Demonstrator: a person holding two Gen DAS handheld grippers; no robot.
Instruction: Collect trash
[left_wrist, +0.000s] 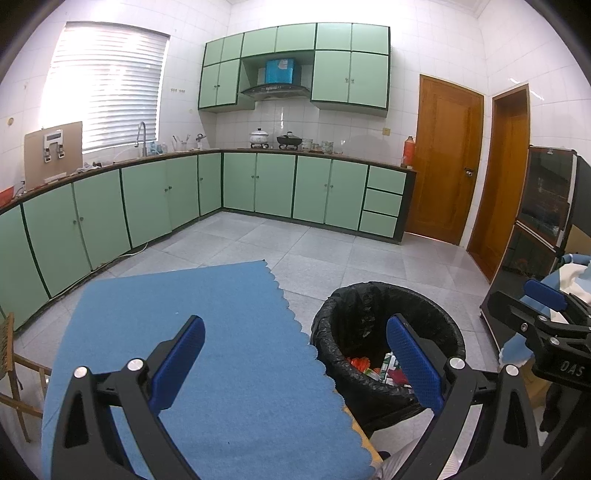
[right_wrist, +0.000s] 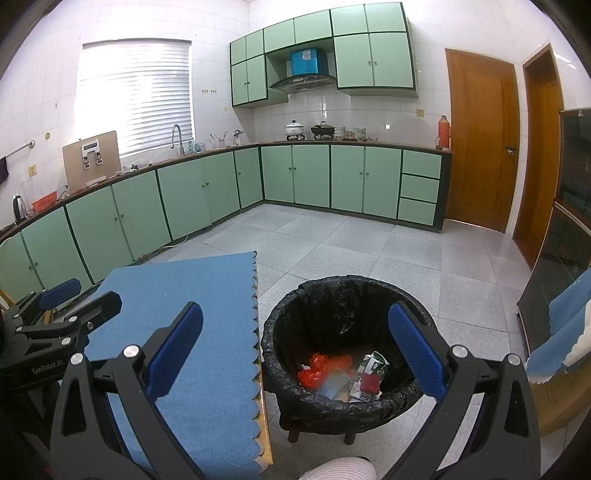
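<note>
A black-lined trash bin (right_wrist: 343, 402) stands on the floor to the right of a table under a blue cloth (right_wrist: 192, 332). Inside it lie a red plastic bag (right_wrist: 317, 369), a green-and-white carton (right_wrist: 375, 363) and other scraps. My right gripper (right_wrist: 295, 332) hangs open above the bin's left rim, nothing between its blue pads. My left gripper (left_wrist: 295, 339) is open too, over the cloth's right edge (left_wrist: 295, 325) with the bin (left_wrist: 369, 314) beside it. Each gripper shows at the edge of the other's view: the right one (left_wrist: 543, 306) and the left one (right_wrist: 62, 302).
Green kitchen cabinets (right_wrist: 184, 192) run along the left and back walls. Two wooden doors (right_wrist: 480, 140) are at the right, with a dark glass cabinet (right_wrist: 569, 221) beside them. Grey tiled floor (right_wrist: 369, 251) spreads beyond the bin. A striped knee (right_wrist: 340, 469) shows at the bottom.
</note>
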